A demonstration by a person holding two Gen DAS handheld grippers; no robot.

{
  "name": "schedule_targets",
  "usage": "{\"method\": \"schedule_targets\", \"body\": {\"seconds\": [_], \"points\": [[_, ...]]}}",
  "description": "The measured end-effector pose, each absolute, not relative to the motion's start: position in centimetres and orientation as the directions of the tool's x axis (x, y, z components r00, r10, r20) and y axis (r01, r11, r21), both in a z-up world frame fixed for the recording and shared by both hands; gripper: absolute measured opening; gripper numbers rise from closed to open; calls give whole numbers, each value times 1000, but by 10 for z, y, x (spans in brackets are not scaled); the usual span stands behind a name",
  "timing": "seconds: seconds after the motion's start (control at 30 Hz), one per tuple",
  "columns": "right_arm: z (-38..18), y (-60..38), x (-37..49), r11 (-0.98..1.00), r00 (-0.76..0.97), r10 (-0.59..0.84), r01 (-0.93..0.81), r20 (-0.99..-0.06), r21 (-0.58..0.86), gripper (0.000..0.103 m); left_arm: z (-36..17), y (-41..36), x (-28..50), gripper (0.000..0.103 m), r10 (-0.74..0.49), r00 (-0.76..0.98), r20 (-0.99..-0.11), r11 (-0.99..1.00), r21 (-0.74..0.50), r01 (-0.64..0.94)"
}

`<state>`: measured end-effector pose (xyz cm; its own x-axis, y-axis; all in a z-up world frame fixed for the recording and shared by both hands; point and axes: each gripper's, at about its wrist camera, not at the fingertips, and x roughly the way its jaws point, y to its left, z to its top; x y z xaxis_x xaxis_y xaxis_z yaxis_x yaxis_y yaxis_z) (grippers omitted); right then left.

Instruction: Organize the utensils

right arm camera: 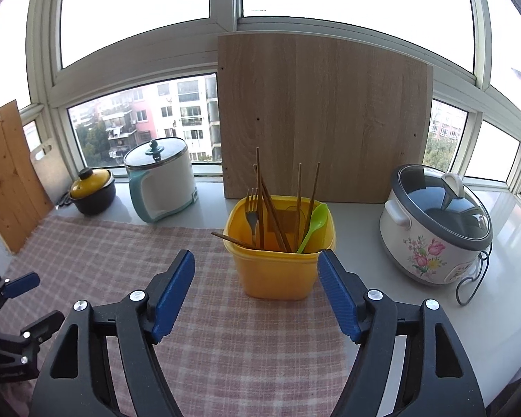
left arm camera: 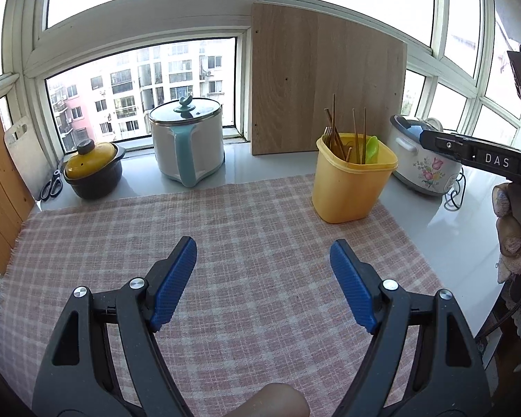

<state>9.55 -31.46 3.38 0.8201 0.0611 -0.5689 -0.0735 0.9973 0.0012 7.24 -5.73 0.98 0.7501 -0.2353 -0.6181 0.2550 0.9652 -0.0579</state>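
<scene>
Left gripper (left arm camera: 263, 255) spread, empty, over pink checked cloth (left arm camera: 225, 229). Right gripper (right arm camera: 256, 267) spread, empty. Yellow plastic tub (right arm camera: 278, 271) stood just ahead between right tips, holding wooden chopsticks (right arm camera: 260, 205), metal fork (right arm camera: 251, 212), green plastic spoon (right arm camera: 314, 222). No loose utensils on cloth; sorting looked finished.

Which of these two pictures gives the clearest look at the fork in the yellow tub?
The right wrist view. There the fork stands close, tines up, clear against the yellow tub among the chopsticks. In the left wrist view the fork is small, far away and half hidden behind chopsticks.
</scene>
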Motion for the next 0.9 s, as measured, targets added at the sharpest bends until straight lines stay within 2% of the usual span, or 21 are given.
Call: {"method": "schedule_targets", "body": {"seconds": [0.1, 0.13, 0.2, 0.5, 0.9], "points": [[35, -315, 85, 999, 830, 42, -47, -556, 5, 80, 18, -60, 67, 85, -234, 766, -599, 964, -44, 261], [35, -315, 81, 999, 833, 32, -36, -553, 4, 80, 20, -61, 65, 92, -230, 771, -594, 965, -34, 261], [35, -315, 76, 1000, 835, 19, -21, -550, 2, 80, 24, -63, 61, 100, -222, 786, -577, 965, -14, 263], [29, -314, 62, 1000, 831, 0, 8, -556, 11, 81, 41, -63, 52, 103, -214, 818, -534, 969, -9, 247], [31, -311, 55, 1000, 842, -26, 27, -538, -6, 81, 40, -60, 55, 103, -186, 819, -542, 976, -5, 218]]}}
